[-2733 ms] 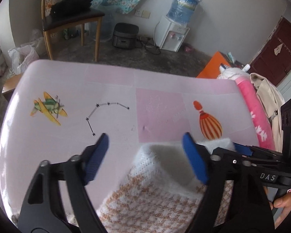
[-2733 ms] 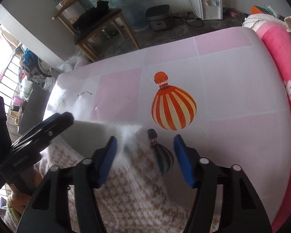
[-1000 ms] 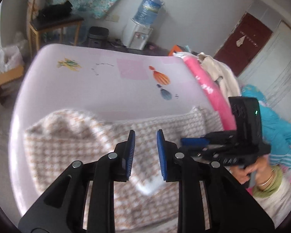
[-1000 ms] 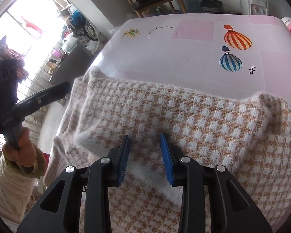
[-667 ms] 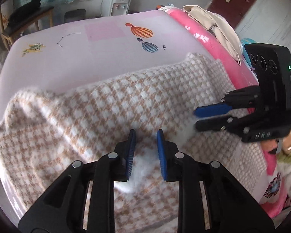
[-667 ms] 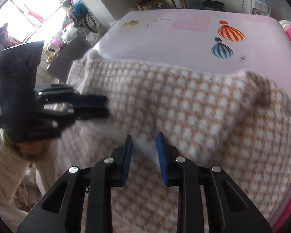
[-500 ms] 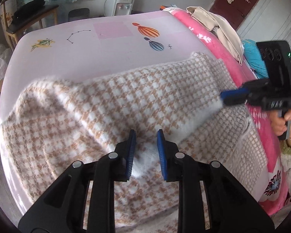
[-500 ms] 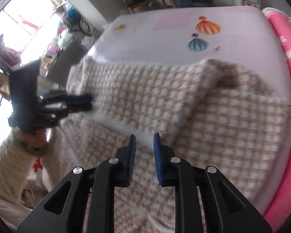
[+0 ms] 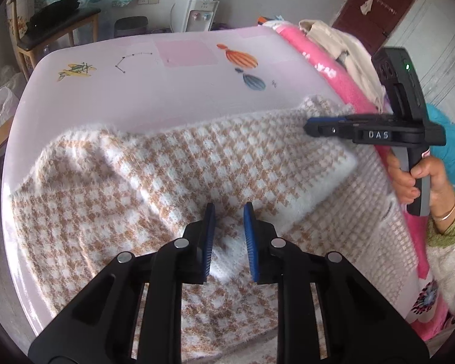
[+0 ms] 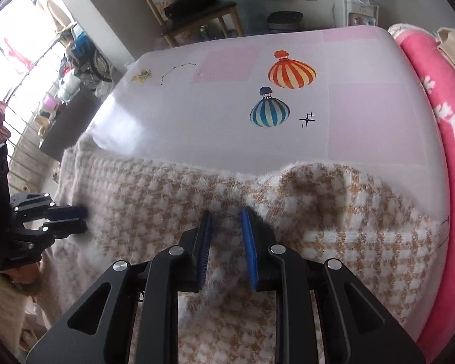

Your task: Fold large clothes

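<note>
My right gripper (image 9: 311,128) has swung wide, jaws near together, grip unclear; my left gripper (image 9: 227,236) pinches the houndstooth knit (image 9: 166,166) on the desk (image 9: 182,97), so a one-sided tug could skew the fold.

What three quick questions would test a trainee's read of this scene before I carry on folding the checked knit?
1. True or false: the fuzzy tan-and-white checked knit garment covers the orange striped balloon print.
2. In the right wrist view, what lies along the right edge of the pale pink printed surface?
A. a bright pink fleecy blanket
B. a laptop
C. a wicker basket
3. Which print sits nearer the garment's far edge, the orange balloon or the blue striped balloon print?

Key: 1 false; 2 A; 3 the blue one.
</note>
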Demonstrator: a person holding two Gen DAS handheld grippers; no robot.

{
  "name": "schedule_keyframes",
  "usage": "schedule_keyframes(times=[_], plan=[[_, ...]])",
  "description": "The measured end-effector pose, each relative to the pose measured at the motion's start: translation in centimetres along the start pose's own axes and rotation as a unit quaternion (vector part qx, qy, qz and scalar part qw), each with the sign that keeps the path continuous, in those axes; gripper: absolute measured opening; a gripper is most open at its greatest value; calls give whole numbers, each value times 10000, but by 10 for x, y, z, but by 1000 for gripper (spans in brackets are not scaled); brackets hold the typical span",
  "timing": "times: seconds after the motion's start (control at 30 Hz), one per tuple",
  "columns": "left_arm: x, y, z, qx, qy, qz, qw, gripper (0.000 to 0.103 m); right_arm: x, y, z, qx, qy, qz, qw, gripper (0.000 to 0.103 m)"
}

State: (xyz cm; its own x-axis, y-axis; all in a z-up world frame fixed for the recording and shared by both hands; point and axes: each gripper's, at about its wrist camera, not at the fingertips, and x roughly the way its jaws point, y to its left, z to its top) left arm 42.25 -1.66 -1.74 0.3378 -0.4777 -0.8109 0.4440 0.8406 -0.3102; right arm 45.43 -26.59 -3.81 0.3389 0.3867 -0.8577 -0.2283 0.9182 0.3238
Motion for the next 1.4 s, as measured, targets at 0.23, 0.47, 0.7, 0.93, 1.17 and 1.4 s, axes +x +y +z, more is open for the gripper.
schedule_keyframes(times=[0.23,0.47,0.7,0.93,1.17,1.4], plan=[[-1,27,31,-216,-115,462,9986,22,-14,36,-2,-390,-144,628,9972,21],[24,49,32,-209,26,760,9969,19,14,49,-12,-627,253,434,9968,21],[3,19,48,140,-349,637,9973,19,1,54,11,-565,5,480,9972,21],[47,-16,39,756,170,912,9928,20,41,56,27,-594,93,335,9976,22],[8,-36,17,946,-257,566,9936,25,5,66,-7,-1117,-75,249,9934,29],[22,-59,-12,1460,-33,1222,9817,28,4,78,-30,-1332,37,-346,9905,33]])
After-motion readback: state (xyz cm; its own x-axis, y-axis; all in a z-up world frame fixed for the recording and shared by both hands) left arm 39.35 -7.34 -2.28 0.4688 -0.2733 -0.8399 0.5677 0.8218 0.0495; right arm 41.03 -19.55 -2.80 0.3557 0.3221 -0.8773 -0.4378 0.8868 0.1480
